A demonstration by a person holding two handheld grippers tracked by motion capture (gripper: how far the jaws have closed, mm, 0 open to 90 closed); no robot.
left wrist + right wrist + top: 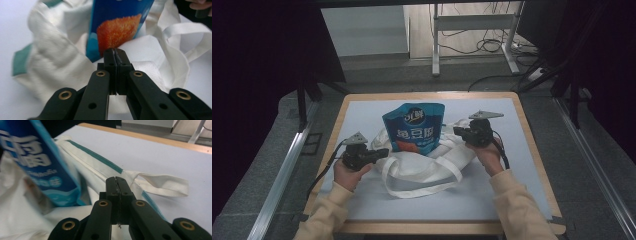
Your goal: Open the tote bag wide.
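Left gripper (382, 153): in the person's left hand (348, 172), left of the pouch; jaws pressed together on the white fabric of the bag's left edge, as the left gripper view (115, 53) shows.
Bag (427, 162): white cloth tote with a green stripe, lying crumpled on the pale mat (492, 200), under and around the pouch; its looped straps trail below the pouch, toward the person.
Pouch (414, 127): blue snack pouch with white lettering and an orange picture, standing upright, its lower part inside the bag's mouth, between the two grippers.
Right gripper (458, 131): in the right hand (488, 154), just right of the pouch; jaws shut tight on the bag's rim, seen in the right gripper view (116, 179), beside a loop of strap (162, 185).
Table (532, 145): wooden edge frames the mat all round the pouch.
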